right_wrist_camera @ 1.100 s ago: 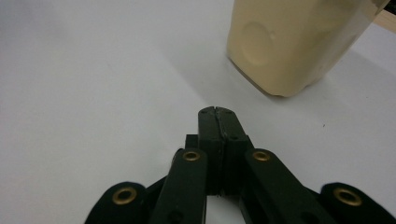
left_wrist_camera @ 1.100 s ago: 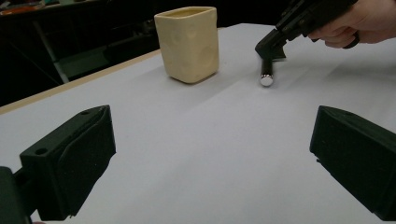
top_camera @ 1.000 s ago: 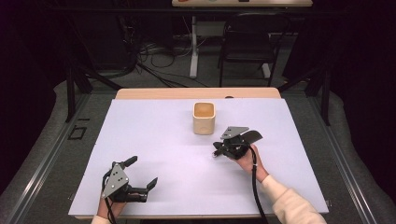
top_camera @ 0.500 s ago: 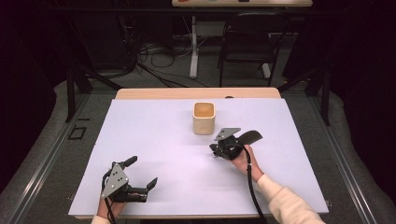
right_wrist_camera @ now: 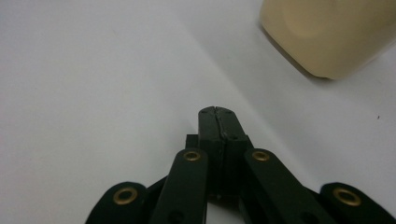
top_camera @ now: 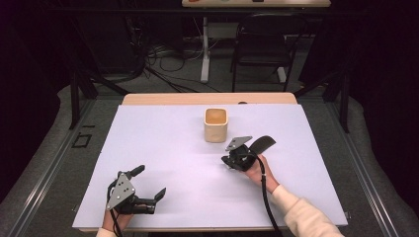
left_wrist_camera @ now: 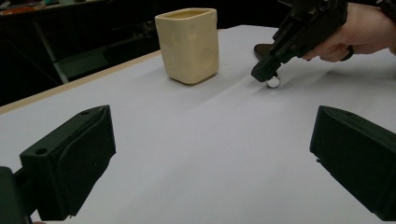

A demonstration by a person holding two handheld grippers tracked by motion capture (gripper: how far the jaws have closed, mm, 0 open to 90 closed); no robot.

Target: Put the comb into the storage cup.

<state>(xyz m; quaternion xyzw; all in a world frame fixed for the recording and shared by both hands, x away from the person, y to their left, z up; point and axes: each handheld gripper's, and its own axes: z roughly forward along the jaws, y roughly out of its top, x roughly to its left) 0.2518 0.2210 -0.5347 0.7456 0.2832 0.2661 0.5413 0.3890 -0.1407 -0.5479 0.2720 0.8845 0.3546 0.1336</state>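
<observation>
Pickup seems to be the step in hand; the right gripper point(top_camera: 231, 162) is tipped down to the white bench point(top_camera: 163, 148), a little in front of the cream cup point(top_camera: 216, 125) and apart from it; in the right gripper view its jaws are pressed together, edge to edge, with the cup's lower corner point(right_wrist_camera: 327, 37) ahead and to one side. From the left gripper view a small shiny ball point(left_wrist_camera: 273, 82) sits right at the tip of that gripper point(left_wrist_camera: 267, 72), on or just above the bench; whether the jaws pinch it or merely touch it I cannot tell, since it is tiny and half hidden by the tip.

The left gripper point(top_camera: 148, 190) lies low near the front edge of the bench, well apart from cup and ball, its jaws wide apart with nothing between them; the person's hand point(top_camera: 116, 217) rests behind it.

Judged from this, the ball is meant for the cup, which stands upright with its mouth open; the next move calls for a clean lift off the bench, a short carry towards the cup's rim, and a release only once the tip is over the opening; a ball that small could slip or roll off across the smooth sheet if the hold is poor.
</observation>
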